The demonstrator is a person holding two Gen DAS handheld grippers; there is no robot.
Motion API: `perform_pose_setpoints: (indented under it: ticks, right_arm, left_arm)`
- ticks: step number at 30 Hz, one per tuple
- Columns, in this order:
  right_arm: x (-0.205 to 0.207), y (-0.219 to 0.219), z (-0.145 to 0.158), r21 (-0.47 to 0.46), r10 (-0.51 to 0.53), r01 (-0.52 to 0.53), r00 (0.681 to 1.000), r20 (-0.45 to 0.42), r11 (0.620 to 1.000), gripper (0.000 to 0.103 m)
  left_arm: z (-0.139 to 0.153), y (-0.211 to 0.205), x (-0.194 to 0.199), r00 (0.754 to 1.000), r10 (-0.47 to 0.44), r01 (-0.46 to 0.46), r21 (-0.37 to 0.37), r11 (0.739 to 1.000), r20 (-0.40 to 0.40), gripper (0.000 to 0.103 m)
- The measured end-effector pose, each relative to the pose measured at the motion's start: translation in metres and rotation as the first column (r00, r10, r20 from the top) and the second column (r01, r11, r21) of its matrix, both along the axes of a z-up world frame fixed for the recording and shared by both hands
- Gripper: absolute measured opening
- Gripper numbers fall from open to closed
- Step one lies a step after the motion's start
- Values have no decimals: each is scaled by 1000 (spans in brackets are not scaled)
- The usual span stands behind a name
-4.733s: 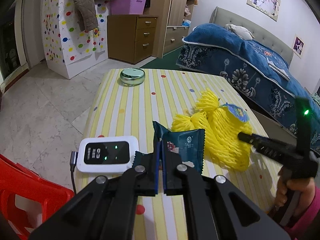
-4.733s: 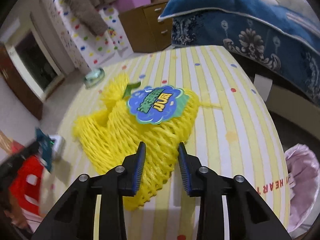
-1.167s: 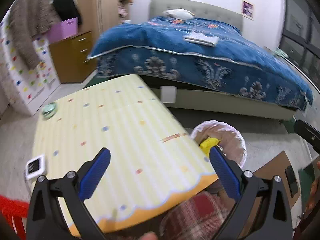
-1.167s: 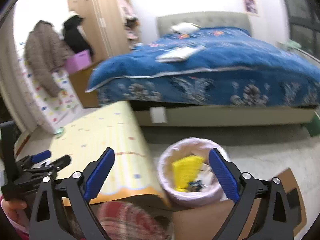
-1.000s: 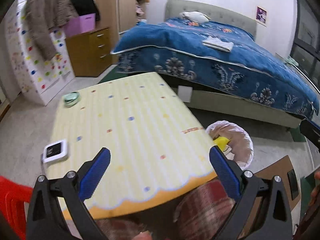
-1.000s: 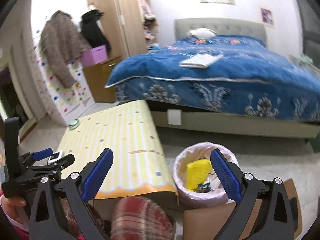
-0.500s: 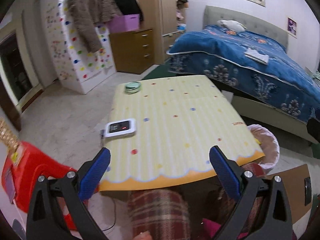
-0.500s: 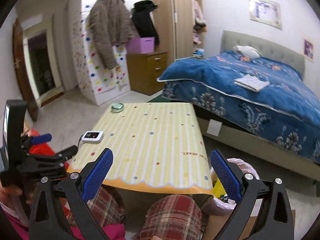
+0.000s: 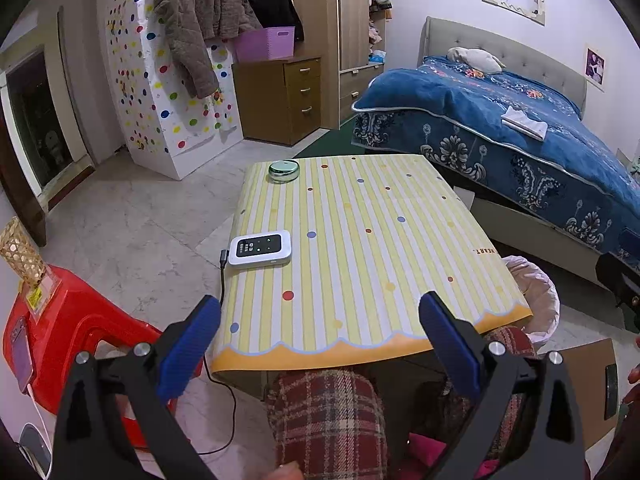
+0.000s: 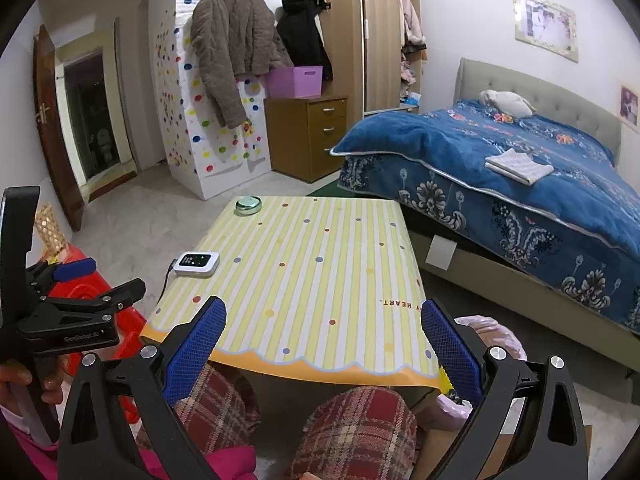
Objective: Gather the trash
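Since the earlier frames, both grippers had pulled back from the bin and risen above the near edge of the table; the yellow netting and the snack wrapper were gone from the tabletop. Trash was visible only as a sliver of yellow at the bin's edge in the right wrist view, just below the table's near right corner. The bin, lined with a pale pink bag, stood on the floor beside that corner, between the table and the bed.

Left gripper: fingers spread wide apart, nothing between them. Right gripper: fingers likewise wide apart and empty. A hand held the left gripper's handle at the left of the right wrist view.

On the striped tablecloth lay a white device with a cable at the left edge and a round green tin at the far left corner. A red stool stood left of the table. Plaid-clad knees showed under the near edge.
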State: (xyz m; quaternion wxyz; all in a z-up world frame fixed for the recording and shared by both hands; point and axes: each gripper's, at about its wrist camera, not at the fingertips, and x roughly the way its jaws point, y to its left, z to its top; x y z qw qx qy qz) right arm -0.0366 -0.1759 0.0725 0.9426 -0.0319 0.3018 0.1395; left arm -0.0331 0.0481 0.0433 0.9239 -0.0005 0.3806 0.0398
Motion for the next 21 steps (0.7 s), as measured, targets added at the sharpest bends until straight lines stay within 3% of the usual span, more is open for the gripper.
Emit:
perform_pose_setpoints:
  ticks: [21]
  right_arm:
    - [5,-1,-4,-9,-23,23,1000,-9,1000,96]
  left_arm:
    - [-4,-1,2,1000,-6,6,-4,1000,-9,96]
